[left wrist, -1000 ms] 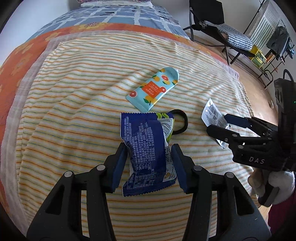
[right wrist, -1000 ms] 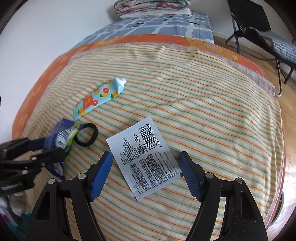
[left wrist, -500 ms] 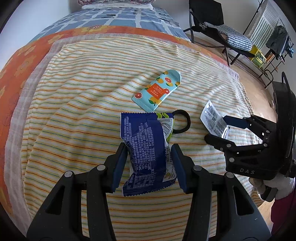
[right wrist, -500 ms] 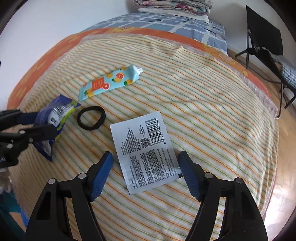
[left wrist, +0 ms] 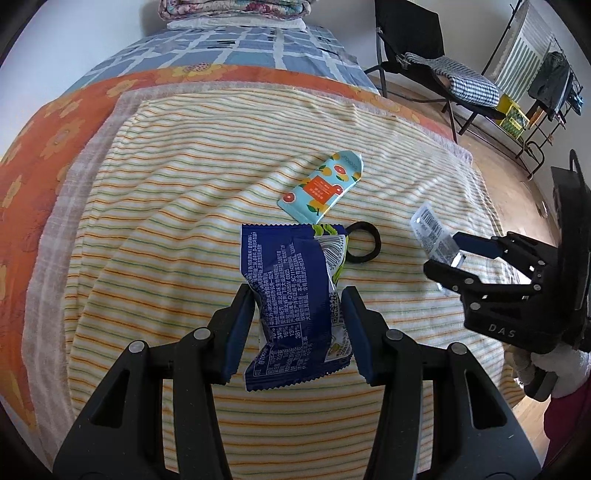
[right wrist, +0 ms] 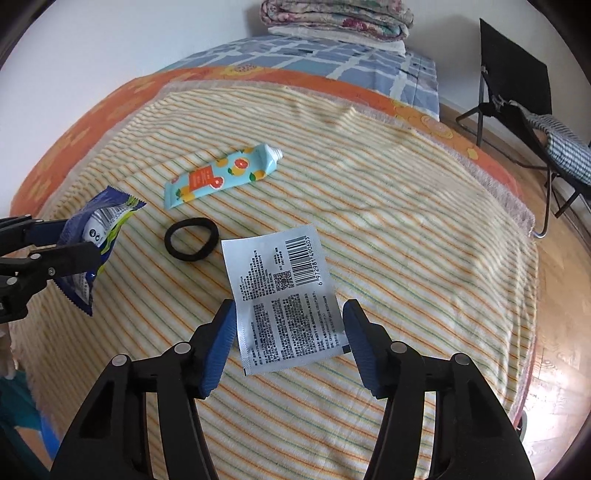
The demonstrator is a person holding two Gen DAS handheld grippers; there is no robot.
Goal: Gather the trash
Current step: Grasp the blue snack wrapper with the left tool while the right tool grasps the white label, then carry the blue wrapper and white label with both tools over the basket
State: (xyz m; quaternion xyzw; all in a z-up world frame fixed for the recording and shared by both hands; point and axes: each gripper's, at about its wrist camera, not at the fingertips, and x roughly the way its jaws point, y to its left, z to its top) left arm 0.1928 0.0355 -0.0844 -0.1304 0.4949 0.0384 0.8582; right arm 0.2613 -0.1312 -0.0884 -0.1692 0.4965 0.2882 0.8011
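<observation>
A crumpled blue snack wrapper (left wrist: 291, 288) hangs just above the bed, with my left gripper (left wrist: 297, 295) shut on its lower half. From the right wrist view the same wrapper (right wrist: 99, 221) and left gripper (right wrist: 74, 240) sit at the far left. A white printed sachet (right wrist: 284, 280) with a barcode stands between the pads of my right gripper (right wrist: 290, 314), whose jaws are closing on its edges. The left wrist view shows that sachet (left wrist: 430, 225) sticking up out of the right gripper (left wrist: 443, 251). An orange-patterned tube (right wrist: 221, 177) and a black hair tie (right wrist: 192, 221) lie on the blanket.
The striped blanket (right wrist: 406, 229) covers a bed with an orange sheet and a blue checked cover. Folded quilts (right wrist: 332, 18) are stacked at the head. A black folding chair (right wrist: 517, 92) and a clothes rack (left wrist: 546, 85) stand on the wooden floor to the right.
The right jaws have narrowed onto the white sachet, and the right gripper has rolled a little. The left gripper keeps its hold on the blue wrapper.
</observation>
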